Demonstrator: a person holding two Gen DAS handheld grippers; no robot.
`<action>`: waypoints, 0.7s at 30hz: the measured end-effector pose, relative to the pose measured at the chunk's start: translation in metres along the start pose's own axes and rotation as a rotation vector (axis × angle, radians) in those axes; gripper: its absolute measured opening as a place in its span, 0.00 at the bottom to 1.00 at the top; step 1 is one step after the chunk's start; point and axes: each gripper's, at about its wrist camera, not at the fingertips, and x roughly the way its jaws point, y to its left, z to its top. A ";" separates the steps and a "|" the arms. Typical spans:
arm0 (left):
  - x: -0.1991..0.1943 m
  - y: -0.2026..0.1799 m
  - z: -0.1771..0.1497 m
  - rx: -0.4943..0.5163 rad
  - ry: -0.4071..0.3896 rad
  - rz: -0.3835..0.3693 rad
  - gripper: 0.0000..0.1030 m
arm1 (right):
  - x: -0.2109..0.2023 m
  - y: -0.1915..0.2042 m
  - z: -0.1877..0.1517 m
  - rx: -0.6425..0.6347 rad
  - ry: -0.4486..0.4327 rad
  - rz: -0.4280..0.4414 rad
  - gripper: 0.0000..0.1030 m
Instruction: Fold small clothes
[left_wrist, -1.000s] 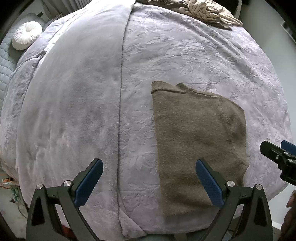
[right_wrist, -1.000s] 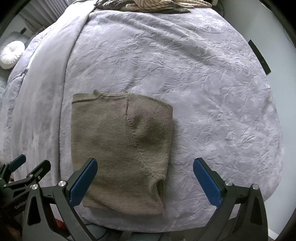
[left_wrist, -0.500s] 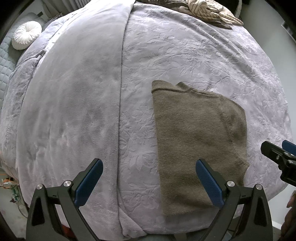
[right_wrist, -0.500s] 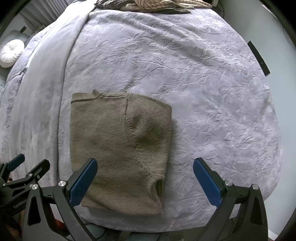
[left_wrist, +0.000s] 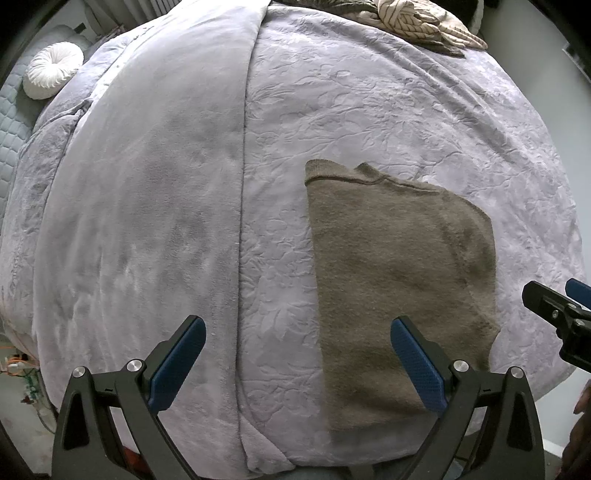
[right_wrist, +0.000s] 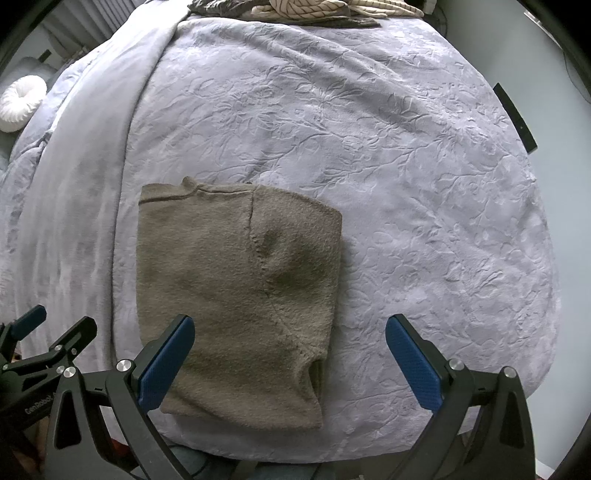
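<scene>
Item: olive-brown knitted garment, folded into a rough rectangle (right_wrist: 236, 295), lying flat on the lilac embossed bed cover (right_wrist: 406, 184), close to the near edge of the bed.
Long axis: runs from the near edge of the bed away toward the far end; ribbed edge at the far end, a small pocket-like opening at the near right corner.
Bearing from left tool (left_wrist: 295, 365): ahead and to the right; its right finger (left_wrist: 417, 369) overlaps the garment's near end in the view, its left finger sits over bare cover.
Bearing from right tool (right_wrist: 290, 363): ahead and to the left; its left finger (right_wrist: 166, 362) overlaps the garment's near left part, its right finger is over bare cover.
Nearer tool: cannot tell; both flank the near short end, one on each side.
Pose: both tools level, pointing along the garment's long axis, raised off the fabric as far as can be judged.
Tool state: both spread wide, nothing between the fingers.
Judged step: garment partly folded; a further fold likely means taking the near end and carrying it toward the far end.
Other: white round pleated cushion (left_wrist: 51, 70) far left; striped beige cloth pile (right_wrist: 332, 7) at the far end.
</scene>
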 end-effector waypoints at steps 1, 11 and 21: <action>0.001 0.001 -0.001 -0.001 0.000 0.000 0.98 | 0.000 0.000 0.000 0.000 0.000 0.000 1.00; 0.001 -0.002 -0.001 -0.007 0.001 0.001 0.98 | 0.000 0.000 0.000 0.000 0.000 -0.004 1.00; 0.001 -0.001 0.000 -0.002 0.001 0.002 0.98 | 0.001 0.000 0.001 -0.006 0.001 -0.003 1.00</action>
